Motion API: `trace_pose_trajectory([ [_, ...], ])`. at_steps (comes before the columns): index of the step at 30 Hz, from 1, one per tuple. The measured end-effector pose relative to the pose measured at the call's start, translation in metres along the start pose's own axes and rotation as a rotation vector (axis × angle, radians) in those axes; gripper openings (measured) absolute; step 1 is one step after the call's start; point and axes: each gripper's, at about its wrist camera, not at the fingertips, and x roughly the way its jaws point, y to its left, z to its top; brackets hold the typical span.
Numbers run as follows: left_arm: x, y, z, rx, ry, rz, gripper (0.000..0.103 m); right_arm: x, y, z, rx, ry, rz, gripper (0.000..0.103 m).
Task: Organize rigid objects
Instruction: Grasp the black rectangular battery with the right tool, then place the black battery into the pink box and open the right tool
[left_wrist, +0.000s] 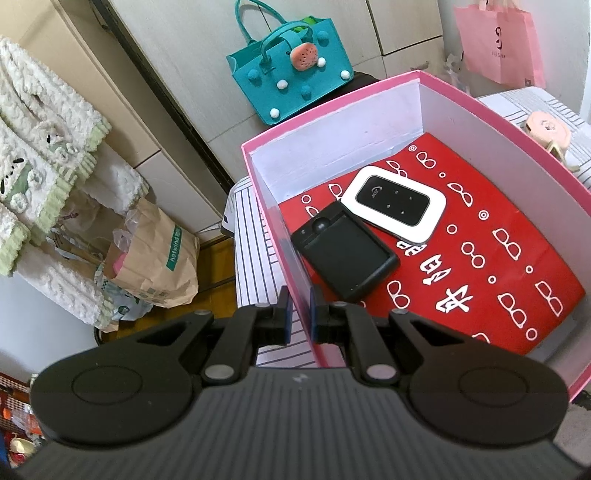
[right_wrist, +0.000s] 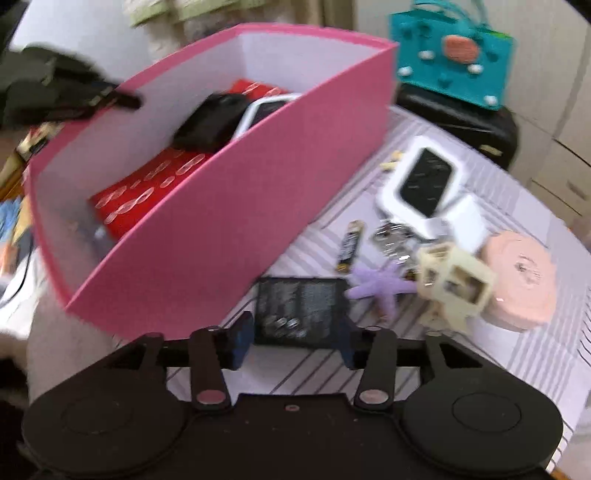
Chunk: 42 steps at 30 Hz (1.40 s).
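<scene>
A pink box (left_wrist: 517, 133) with white inner walls and a red patterned floor holds a black charger case (left_wrist: 345, 254) and a white-rimmed pocket router (left_wrist: 393, 203). My left gripper (left_wrist: 300, 314) is shut on the box's near-left wall. In the right wrist view the box (right_wrist: 236, 221) is tilted up off the table. My right gripper (right_wrist: 293, 341) is shut on a flat black battery (right_wrist: 301, 312), just above the striped cloth. A second white-rimmed router (right_wrist: 424, 182) lies on the cloth beyond it.
On the striped tablecloth (right_wrist: 480, 369) lie a small AA battery (right_wrist: 349, 247), keys (right_wrist: 391, 240), a purple star toy (right_wrist: 380, 286), a cream cube adapter (right_wrist: 454, 284) and a pink round case (right_wrist: 521, 277). A teal felt bag (right_wrist: 454, 59) stands behind on a black case.
</scene>
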Motion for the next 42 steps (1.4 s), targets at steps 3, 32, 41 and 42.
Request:
trace_pose_trajectory([
  [3,0.001,0.002,-0.001,-0.02,0.011,-0.022,0.008,0.003,0.005,0.002,-0.05,0.001,-0.058,0.061],
  [32,0.001,0.001,-0.004,-0.028,0.003,-0.027,0.008,-0.083,-0.008,0.022,0.148,-0.252,-0.171,0.068],
  [41,0.002,-0.001,-0.002,-0.035,0.015,-0.023,0.008,-0.064,0.017,0.111,-0.103,-0.257,-0.15,0.068],
  [42,0.002,-0.001,-0.002,-0.039,0.016,-0.024,0.008,-0.059,0.022,0.12,-0.138,-0.244,-0.16,0.068],
])
